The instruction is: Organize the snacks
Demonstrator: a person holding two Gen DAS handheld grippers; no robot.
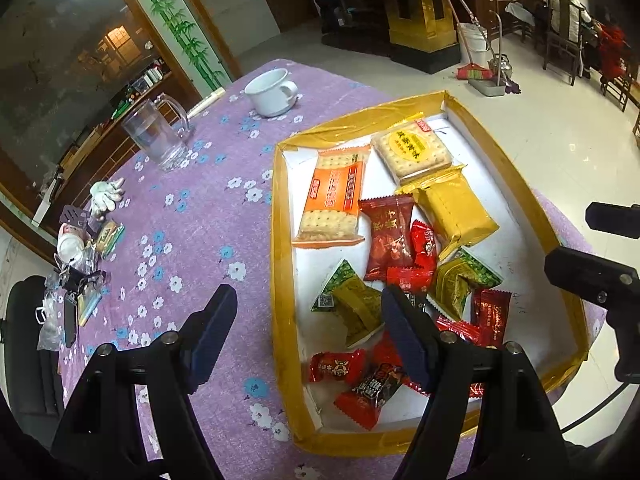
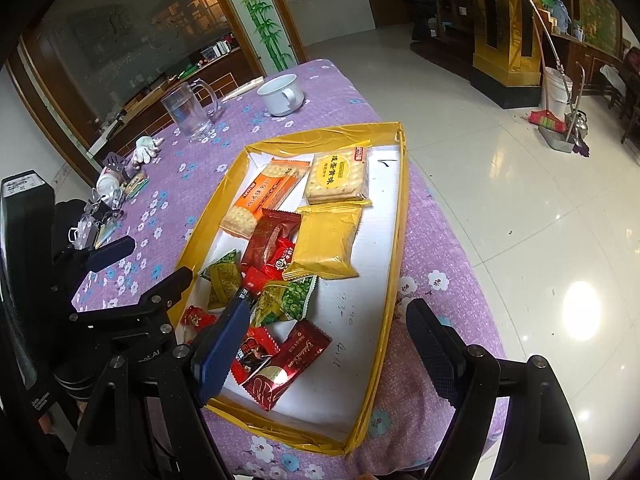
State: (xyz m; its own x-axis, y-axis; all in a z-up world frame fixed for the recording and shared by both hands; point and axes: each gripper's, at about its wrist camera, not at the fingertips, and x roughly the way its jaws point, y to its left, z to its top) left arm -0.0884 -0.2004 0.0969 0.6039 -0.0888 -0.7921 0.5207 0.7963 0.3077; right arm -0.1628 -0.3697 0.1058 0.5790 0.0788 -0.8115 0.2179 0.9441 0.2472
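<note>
A shallow white tray with a yellow taped rim [image 1: 280, 216] [image 2: 394, 248] sits on the purple flowered tablecloth. It holds an orange cracker pack [image 1: 334, 196] [image 2: 266, 196], a yellow-label cracker pack [image 1: 412, 150] [image 2: 338, 178], a plain yellow pack [image 1: 452, 212] [image 2: 326, 240], green packs [image 1: 354, 306] [image 2: 290, 294] and several red candies [image 1: 388, 236] [image 2: 288, 360]. My left gripper [image 1: 310, 300] is open and empty over the tray's near left rim. My right gripper [image 2: 324, 312] is open and empty over the tray's near right part; it also shows at the left wrist view's right edge [image 1: 600, 248].
A clear glass mug [image 1: 158, 136] [image 2: 188, 110] and a white cup [image 1: 272, 92] [image 2: 282, 94] stand at the table's far side. A white glove [image 1: 106, 194] and small clutter [image 1: 80, 264] lie at the left edge. Tiled floor, a broom and bucket [image 2: 554, 92] lie beyond.
</note>
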